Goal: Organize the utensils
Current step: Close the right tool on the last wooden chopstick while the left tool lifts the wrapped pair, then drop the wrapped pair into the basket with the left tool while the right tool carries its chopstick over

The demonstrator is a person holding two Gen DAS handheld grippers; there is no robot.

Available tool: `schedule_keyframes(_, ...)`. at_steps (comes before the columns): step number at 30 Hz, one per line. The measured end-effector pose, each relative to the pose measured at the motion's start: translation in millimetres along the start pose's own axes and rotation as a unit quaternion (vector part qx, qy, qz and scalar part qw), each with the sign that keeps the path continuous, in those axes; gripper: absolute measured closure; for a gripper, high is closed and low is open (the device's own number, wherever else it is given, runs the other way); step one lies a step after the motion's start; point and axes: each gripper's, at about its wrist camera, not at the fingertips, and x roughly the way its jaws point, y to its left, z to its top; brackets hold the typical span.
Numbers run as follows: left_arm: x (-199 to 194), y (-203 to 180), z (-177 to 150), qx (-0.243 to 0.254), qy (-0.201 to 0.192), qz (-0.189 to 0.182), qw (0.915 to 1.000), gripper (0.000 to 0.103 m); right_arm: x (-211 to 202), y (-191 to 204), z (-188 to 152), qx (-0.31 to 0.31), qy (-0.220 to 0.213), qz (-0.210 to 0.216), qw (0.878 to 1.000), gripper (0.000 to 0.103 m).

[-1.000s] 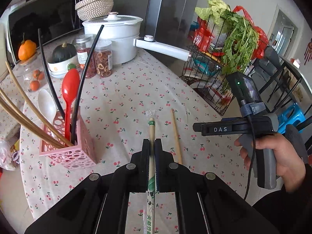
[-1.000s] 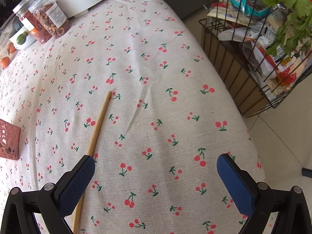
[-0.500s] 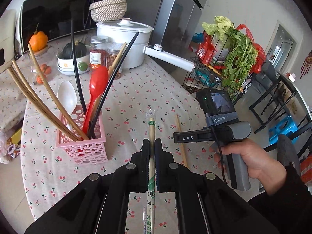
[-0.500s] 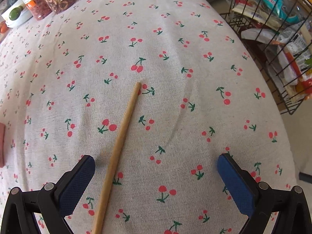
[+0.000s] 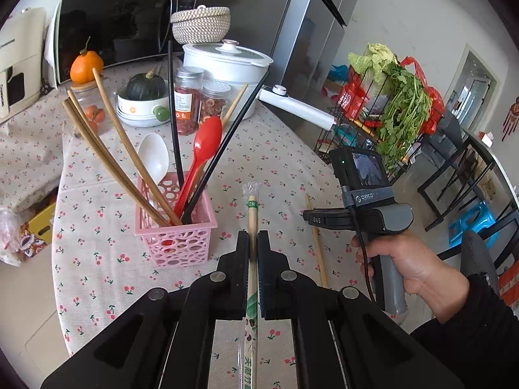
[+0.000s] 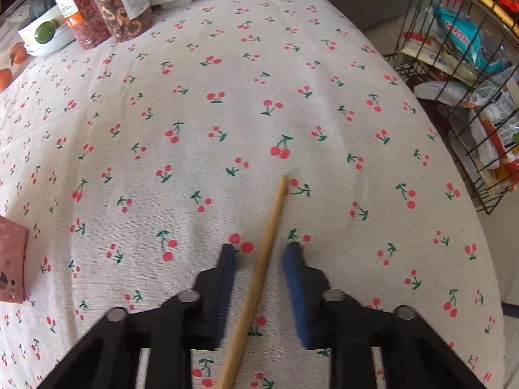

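Observation:
My left gripper (image 5: 253, 237) is shut on a pair of wrapped chopsticks (image 5: 252, 206) and holds them above the cherry-print tablecloth, just right of the pink utensil basket (image 5: 176, 243). The basket holds wooden and black chopsticks, a red spoon (image 5: 206, 142) and a white spoon (image 5: 153, 157). A bare wooden chopstick (image 6: 274, 214) lies on the cloth. My right gripper (image 6: 260, 248) straddles it, and its jaws are closing, with a gap still visible on each side of the stick. A hand (image 5: 412, 259) carries that gripper in the left wrist view.
A white pot (image 5: 227, 61), two spice jars (image 5: 194, 103) and a bowl with a green squash (image 5: 142, 97) stand at the back of the table. A wire rack (image 6: 460, 64) with packets and greens stands off the table's right edge. A corner of the basket (image 6: 11, 259) shows at left.
The right gripper's jaws went from wide apart to narrow around the wooden chopstick, after sliding left over it. The left gripper carried the wrapped chopsticks closer to the pink basket.

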Motion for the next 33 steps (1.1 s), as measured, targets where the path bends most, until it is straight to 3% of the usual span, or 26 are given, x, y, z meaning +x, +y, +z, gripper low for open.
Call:
schedule_keyframes(3,-4.9,5.5,-0.7,-0.005,-0.007,0.005,1.0000,0.099,-2.2,6.5,-4.1,-0.002,-0.006,0.003,1.000,0.096)
schedule_keyframes(8,-21.6,15.6,2.5,-0.017,-0.038,0.011,0.9991,0.099,-13.5,0.3,-9.0,0.043,-0.016,0.068,0.997,0.097)
schedule_keyframes(15,-49.0,29.0,10.5,-0.027,-0.121,0.020,0.9921,0.099,-69.2,-7.3,-16.6,0.056,-0.097,0.135,0.985,0.097)
schedule_keyframes(26,-52.2,36.7,39.4,-0.053,-0.273,0.053,0.9592,0.099,-161.2,-20.3,-38.0,0.038,-0.239,0.182,0.953,0.097)
schedule_keyframes(33,-20.6,35.6,66.3,-0.072,-0.324,0.078,0.9401,0.099,-179.9,-24.1,-29.5,0.035,-0.282,0.199,0.938,0.097)
